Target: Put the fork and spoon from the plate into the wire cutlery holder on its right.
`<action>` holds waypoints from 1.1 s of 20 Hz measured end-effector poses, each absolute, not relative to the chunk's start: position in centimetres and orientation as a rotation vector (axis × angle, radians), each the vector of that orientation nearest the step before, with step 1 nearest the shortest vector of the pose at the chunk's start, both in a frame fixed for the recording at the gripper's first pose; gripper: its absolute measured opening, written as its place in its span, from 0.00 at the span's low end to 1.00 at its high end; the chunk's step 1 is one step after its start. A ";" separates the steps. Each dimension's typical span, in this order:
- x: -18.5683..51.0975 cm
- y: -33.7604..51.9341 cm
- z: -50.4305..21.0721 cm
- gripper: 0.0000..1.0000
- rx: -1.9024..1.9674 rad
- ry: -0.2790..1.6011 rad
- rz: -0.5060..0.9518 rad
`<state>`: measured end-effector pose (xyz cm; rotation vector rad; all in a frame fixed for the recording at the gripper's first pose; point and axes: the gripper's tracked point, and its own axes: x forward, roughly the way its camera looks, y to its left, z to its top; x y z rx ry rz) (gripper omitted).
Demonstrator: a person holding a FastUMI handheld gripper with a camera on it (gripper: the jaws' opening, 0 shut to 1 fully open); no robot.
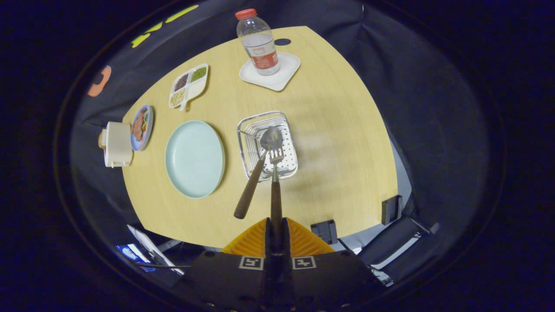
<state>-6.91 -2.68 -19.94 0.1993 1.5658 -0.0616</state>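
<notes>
My gripper (276,226) is shut on the dark wooden handle of the fork (276,182), which points straight ahead with its metal tines over the wire cutlery holder (248,130). The spoon (256,173) stands tilted in the holder, its bowl inside the wire basket and its brown handle leaning out toward me over the near rim. The pale green plate (194,158) lies on the wooden table just left of the holder with nothing on it. I am high above the table, looking down on it.
A water bottle (258,42) stands on a white coaster (284,76) beyond the holder. A divided dish of grains (188,84), a small plate of food (142,127) and a white toaster (117,144) sit left of the plate. Dark boxes (391,209) lie past the table's near edge.
</notes>
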 end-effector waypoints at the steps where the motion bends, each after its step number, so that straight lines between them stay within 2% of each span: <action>1: -6.6 -2.5 -19.9 0.13 0.205 1.561 -0.054; 2: -6.1 -2.1 -20.0 0.17 0.211 1.554 -0.044; 7: -3.5 -3.3 -19.0 0.93 0.157 1.441 -0.071; 9: -2.3 -3.2 -17.7 0.97 0.147 1.362 -0.064; 14: -0.5 -1.7 -13.9 0.97 0.057 1.174 0.016; 22: 2.3 0.3 -3.0 0.97 0.069 0.653 0.097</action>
